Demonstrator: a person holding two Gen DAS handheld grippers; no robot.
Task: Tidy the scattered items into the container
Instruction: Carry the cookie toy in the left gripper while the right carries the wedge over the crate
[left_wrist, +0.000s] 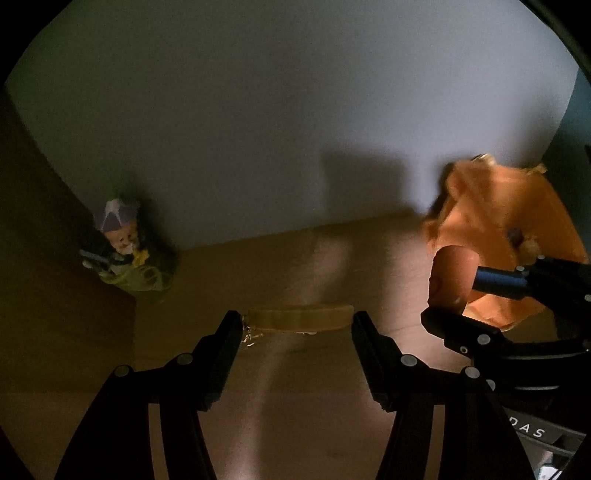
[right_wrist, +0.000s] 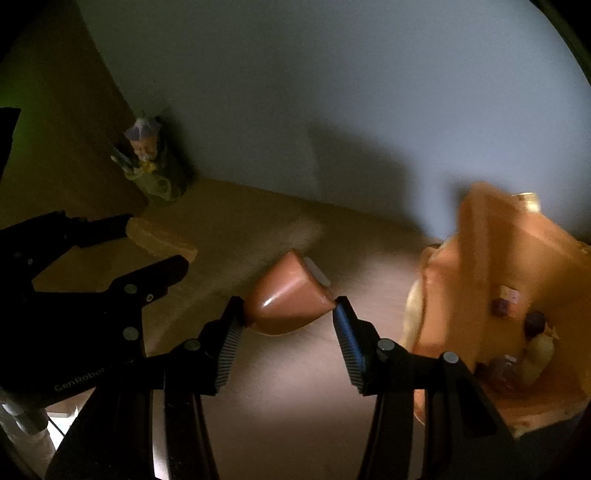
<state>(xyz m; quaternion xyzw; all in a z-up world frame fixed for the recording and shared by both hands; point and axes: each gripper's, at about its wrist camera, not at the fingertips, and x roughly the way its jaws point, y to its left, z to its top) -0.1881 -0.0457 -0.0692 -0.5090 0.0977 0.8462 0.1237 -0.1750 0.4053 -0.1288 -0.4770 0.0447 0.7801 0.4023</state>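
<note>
Dim tabletop scene, wood-toned, against a pale wall. Right gripper (right_wrist: 290, 314) has its two tongs clamped on a brown, rounded wedge-shaped piece (right_wrist: 288, 295) with a flat pale end — it looks like a toy food item, smooth and glossy, held just above the table (right_wrist: 295, 387). Beside it to the right stands an orange container (right_wrist: 491, 258), open toward the camera, with several small items (right_wrist: 524, 347) already lying inside.

Left gripper (left_wrist: 291, 328) has its tongs spread wide apart, one on each side of a flat tan slab (left_wrist: 299, 316) lying on the table; from these views I cannot tell whether the tips touch it. A small figurine in a green cup (left_wrist: 125, 247) stands in the far corner, well apart from the container.

Judging by its sheen, the brown piece is likely hard, light plastic and somewhat slippery; its tapered sides could let it squirt out, so gripping across the widest part seems safest. The slab looks thin and stiff, best pinched across its narrow edges.
</note>
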